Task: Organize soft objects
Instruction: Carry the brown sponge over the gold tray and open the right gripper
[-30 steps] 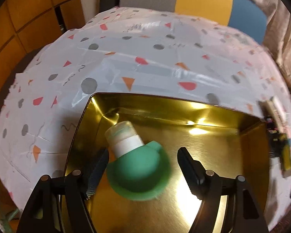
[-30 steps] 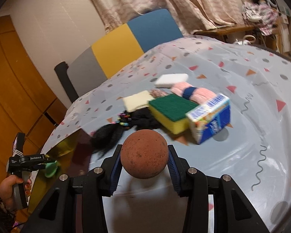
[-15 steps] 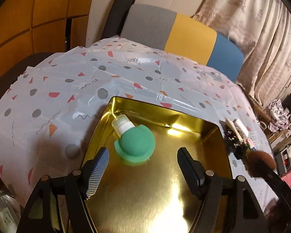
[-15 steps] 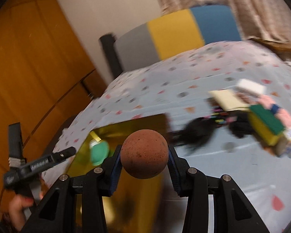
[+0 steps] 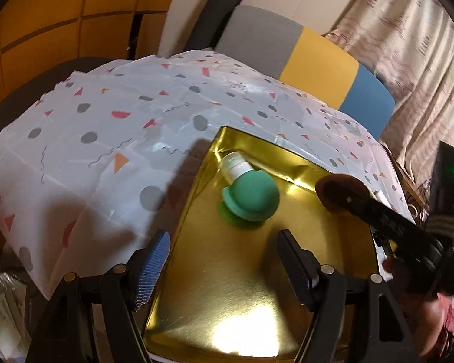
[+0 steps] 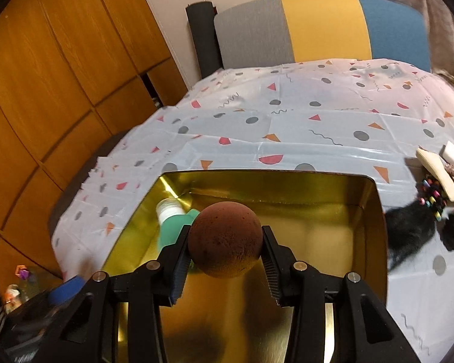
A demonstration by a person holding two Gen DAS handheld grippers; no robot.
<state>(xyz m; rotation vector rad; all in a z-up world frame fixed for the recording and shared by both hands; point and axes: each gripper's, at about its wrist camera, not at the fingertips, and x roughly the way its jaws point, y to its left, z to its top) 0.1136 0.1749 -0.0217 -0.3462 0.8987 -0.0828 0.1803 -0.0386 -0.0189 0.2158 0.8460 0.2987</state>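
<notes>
In the left wrist view, the left gripper (image 5: 224,252) hangs over the near part of a gold metal tray (image 5: 236,305). Its jaws stand wide apart and nothing is between them. The left finger with the blue ribbed pad is above the tray's left edge, the right finger is above the tray floor. Ahead of the fingertips, in the far left part of the tray, lies a green squeeze bottle (image 5: 251,195) on its side. Its white cap (image 5: 236,166) points into the far corner of the tray. The tray stands on a table with a white cloth (image 5: 106,139) printed with grey dots and red and orange shapes. From the right side the right gripper (image 5: 342,193) comes in over the far right part of the tray, and it carries a brown ball (image 5: 328,192), partly hidden behind its black finger. Behind the table is a chair back (image 5: 302,57) in grey, yellow and blue.

In the right wrist view, the right gripper (image 6: 225,246) is clenched on the brown foam ball (image 6: 225,239); both pads press on its sides. The ball is above the gold tray (image 6: 333,251), not touching the floor of it. The green bottle (image 6: 175,227) shows just behind the left finger, at the tray's left wall. To the right of the tray, on the cloth (image 6: 287,115), lie a black hair piece (image 6: 411,233) with coloured beads (image 6: 432,199) and a cream sponge (image 6: 435,172).
</notes>
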